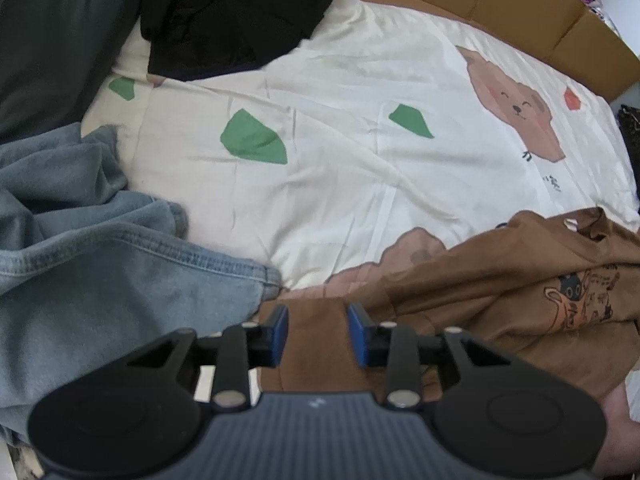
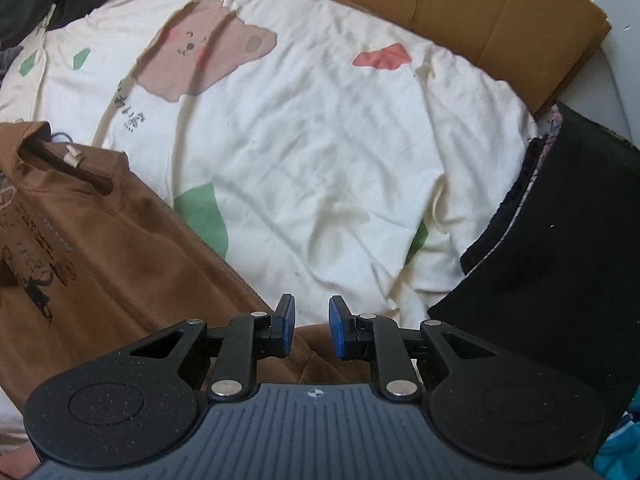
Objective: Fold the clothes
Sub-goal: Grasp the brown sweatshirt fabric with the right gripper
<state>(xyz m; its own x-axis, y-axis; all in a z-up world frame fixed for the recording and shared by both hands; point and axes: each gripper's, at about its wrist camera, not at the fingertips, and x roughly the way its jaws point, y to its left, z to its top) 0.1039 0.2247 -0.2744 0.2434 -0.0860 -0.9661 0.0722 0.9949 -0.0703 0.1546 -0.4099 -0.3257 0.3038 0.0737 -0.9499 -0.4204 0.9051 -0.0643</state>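
Note:
A brown T-shirt (image 1: 500, 280) with a cartoon print lies crumpled on the cream bedsheet (image 1: 340, 140). My left gripper (image 1: 318, 312) is open, its blue pads either side of a flap of the shirt's brown cloth, without pinching it. In the right wrist view the same brown T-shirt (image 2: 100, 248) lies at the left, collar and tag up. My right gripper (image 2: 312, 312) is open over the shirt's lower edge, with brown cloth beneath the jaws.
Blue jeans (image 1: 100, 260) lie bunched at the left, with a black garment (image 1: 232, 12) and a dark grey one (image 1: 48, 40) behind. Cardboard (image 2: 480, 8) borders the far edge of the bed. A black fabric item (image 2: 560, 240) lies at the right.

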